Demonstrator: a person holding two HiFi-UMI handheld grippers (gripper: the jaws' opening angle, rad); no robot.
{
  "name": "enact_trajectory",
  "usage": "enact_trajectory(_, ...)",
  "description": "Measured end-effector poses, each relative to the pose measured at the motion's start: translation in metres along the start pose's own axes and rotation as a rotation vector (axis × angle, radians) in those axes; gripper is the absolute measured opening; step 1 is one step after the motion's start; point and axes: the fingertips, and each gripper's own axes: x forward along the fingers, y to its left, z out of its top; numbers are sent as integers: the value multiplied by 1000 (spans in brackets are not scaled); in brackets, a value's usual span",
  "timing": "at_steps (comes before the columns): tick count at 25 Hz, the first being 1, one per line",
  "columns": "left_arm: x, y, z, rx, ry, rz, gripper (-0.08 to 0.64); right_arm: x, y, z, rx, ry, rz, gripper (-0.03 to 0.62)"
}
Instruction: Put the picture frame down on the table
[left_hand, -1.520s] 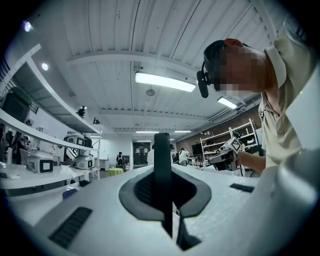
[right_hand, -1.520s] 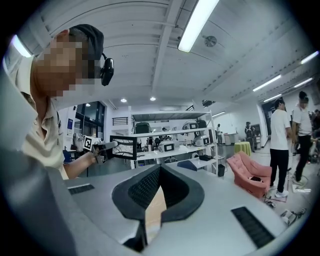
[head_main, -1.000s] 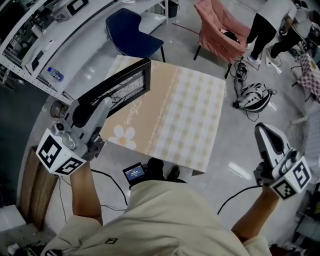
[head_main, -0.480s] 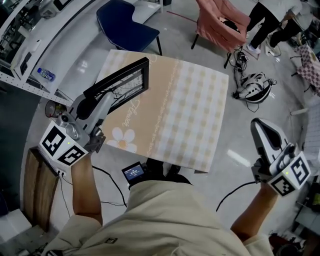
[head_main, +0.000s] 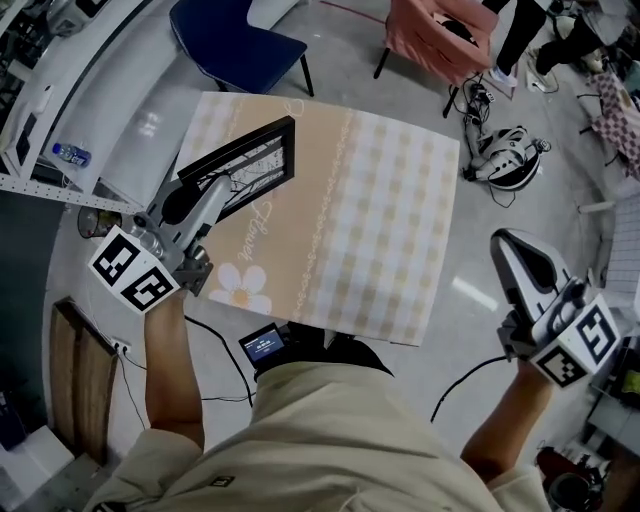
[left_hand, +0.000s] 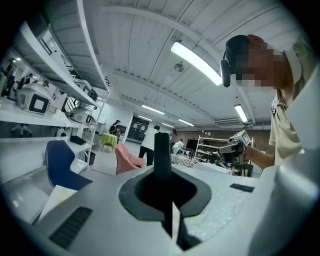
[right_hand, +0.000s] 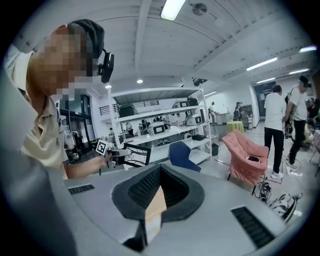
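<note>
A black picture frame (head_main: 243, 163) with a branch drawing hangs tilted over the left part of the table (head_main: 390, 230), which wears a beige checked cloth. My left gripper (head_main: 197, 197) is shut on the frame's near left edge. In the left gripper view the frame (left_hand: 161, 150) shows edge-on as a black bar rising from between the jaws of my left gripper (left_hand: 165, 200). My right gripper (head_main: 517, 256) hovers off the table's right side, shut on nothing. From the right gripper view, the right gripper (right_hand: 155, 210) looks across at the distant frame (right_hand: 136, 155).
A blue chair (head_main: 235, 40) stands beyond the table's far left corner and a pink armchair (head_main: 440, 30) beyond its far right. A white headset with cables (head_main: 508, 160) lies on the floor to the right. White shelving with a water bottle (head_main: 68, 155) runs along the left.
My left gripper has carried the frame a little further in over the table's left part. The right gripper has stayed beside the table, still shut.
</note>
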Motion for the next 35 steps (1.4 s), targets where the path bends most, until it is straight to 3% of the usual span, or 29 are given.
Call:
enact_trajectory(14, 36, 77, -76, -104, 109, 30, 14, 53, -25, -20, 46, 72, 14, 3)
enact_trajectory(25, 51, 124, -161, -195, 173, 48, 14, 92, -31, -48, 79, 160, 26, 3)
enact_trajectory(35, 56, 162, -202, -259, 213, 66, 14, 125, -31, -67, 107, 211, 35, 3)
